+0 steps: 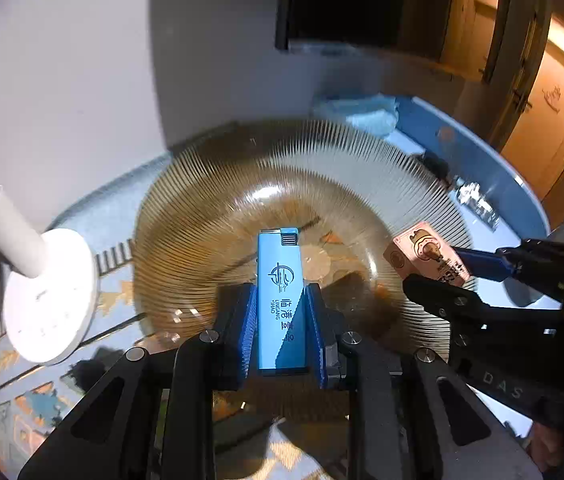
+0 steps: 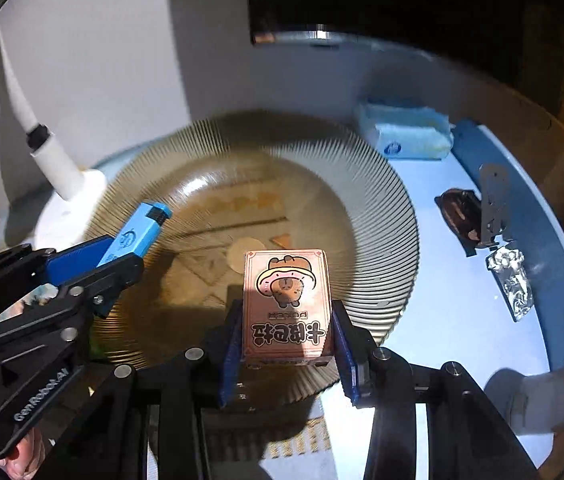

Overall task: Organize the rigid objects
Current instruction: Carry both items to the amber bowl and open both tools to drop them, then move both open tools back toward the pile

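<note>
While both hover over the ribbed glass plate (image 1: 210, 200), the left tongs (image 1: 280, 312) clench a blue lighter (image 1: 280, 300) lengthwise, cap end pointing forward; the right tongs (image 2: 286, 336) clench a pink card box (image 2: 286, 304), likewise lengthwise.

Round table (image 2: 553, 280) under ribbed glass plate (image 2: 381, 216)
</note>
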The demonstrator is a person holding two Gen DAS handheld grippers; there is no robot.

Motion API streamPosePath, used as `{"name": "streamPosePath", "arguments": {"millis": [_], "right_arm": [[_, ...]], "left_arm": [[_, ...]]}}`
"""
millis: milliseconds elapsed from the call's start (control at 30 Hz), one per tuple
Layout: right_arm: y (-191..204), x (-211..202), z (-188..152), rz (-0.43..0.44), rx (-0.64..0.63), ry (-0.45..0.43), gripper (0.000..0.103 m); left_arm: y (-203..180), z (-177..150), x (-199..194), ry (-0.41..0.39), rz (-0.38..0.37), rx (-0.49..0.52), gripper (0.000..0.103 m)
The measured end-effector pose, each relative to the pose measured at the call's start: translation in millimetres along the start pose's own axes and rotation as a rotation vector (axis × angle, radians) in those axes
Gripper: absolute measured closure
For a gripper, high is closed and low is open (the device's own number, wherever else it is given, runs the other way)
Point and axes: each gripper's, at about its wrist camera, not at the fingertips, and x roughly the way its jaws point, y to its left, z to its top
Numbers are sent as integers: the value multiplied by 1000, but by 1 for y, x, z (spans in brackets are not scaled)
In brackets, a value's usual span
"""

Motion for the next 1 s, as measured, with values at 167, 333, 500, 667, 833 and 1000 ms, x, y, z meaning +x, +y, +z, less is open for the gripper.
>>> {"name": "streamPosePath", "arguments": {"millis": [167,333,500,667,833,1000], "right_arm": [[-2,19,0,-30,-21,37,63],[-1,29,1,-60,-39,43,58],[-16,10,5,-52,26,-26,48],[-24,-27,2,-6,78,-107,43],[-8,-60,-6,40,64,-153,43],[33,-103,-14,91,8,-217,43]], "left_arm": [[-4,1,24,45,-8,3,82],[-8,7,29,41,37,18,66],[7,13,-7,-20,4,-16,63],[19,-2,-68,-119,14,-11,59],[38,-24,-140,-220,29,-35,58],[62,-45,-224,-342,100,-67,33]]}}
